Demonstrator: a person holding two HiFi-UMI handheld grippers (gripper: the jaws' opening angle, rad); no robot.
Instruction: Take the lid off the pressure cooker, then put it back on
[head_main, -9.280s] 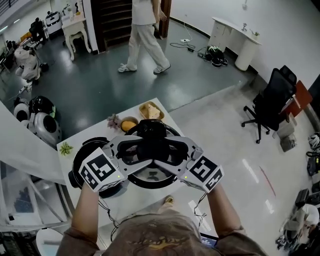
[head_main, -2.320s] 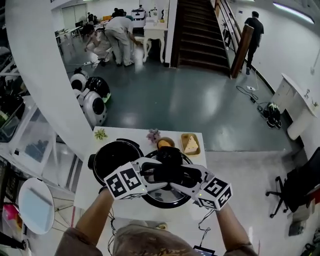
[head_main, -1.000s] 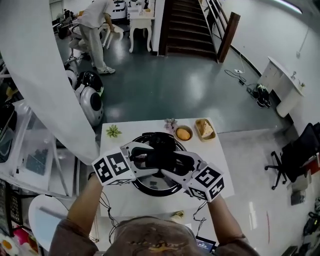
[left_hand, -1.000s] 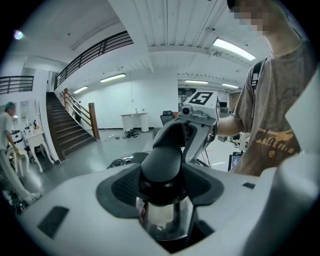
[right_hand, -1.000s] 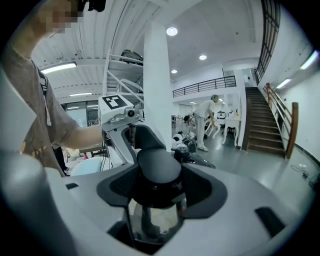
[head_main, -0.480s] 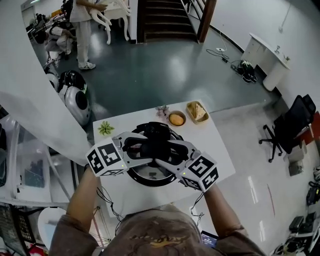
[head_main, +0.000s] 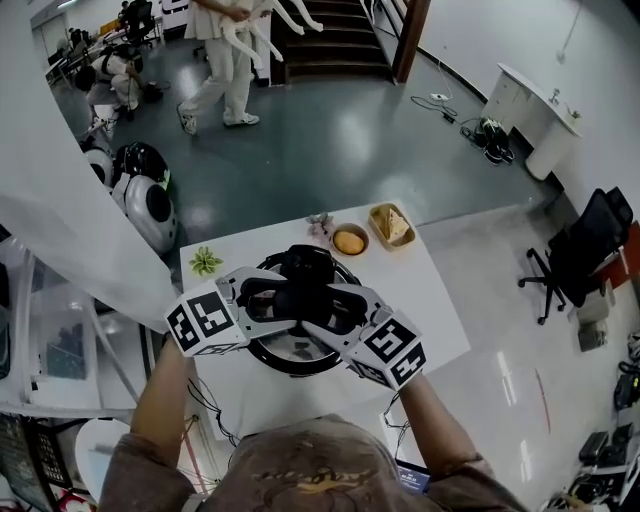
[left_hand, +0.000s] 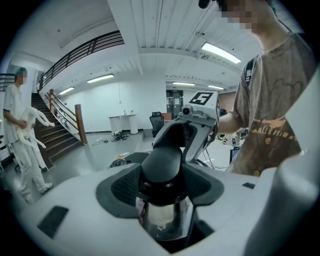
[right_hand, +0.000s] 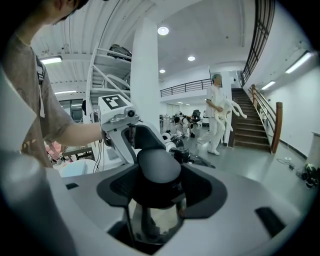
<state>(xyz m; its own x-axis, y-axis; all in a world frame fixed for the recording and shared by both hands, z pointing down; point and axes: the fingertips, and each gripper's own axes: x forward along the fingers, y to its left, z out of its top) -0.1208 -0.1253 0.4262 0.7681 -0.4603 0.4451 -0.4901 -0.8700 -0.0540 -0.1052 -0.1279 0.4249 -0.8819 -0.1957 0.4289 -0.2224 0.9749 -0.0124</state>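
The pressure cooker lid (head_main: 300, 352) is shiny metal with a dark rim and lies over the cooker, whose body it hides. Both grippers clamp the lid's black handle (head_main: 305, 292) from opposite sides. My left gripper (head_main: 283, 296) comes in from the left and my right gripper (head_main: 328, 306) from the right. In the left gripper view the black handle (left_hand: 162, 165) fills the gap between the left gripper's (left_hand: 162, 192) pads, with the right gripper (left_hand: 196, 125) facing it. The right gripper view mirrors this: the handle (right_hand: 157, 172) is pinched in the right gripper (right_hand: 156, 200), and the left gripper (right_hand: 122, 125) is opposite.
The cooker stands on a small white table (head_main: 430, 300). Behind it are a bowl with an orange item (head_main: 349, 241), a wicker basket (head_main: 389, 224), a small green plant (head_main: 206, 261) and a sprig of flowers (head_main: 320, 222). A person (head_main: 225, 60) walks across the floor beyond.
About two seconds ago the lid hung to the right of the open black pot; since then it has been over the pot. Over the last second both grippers keep their hold and barely shift.
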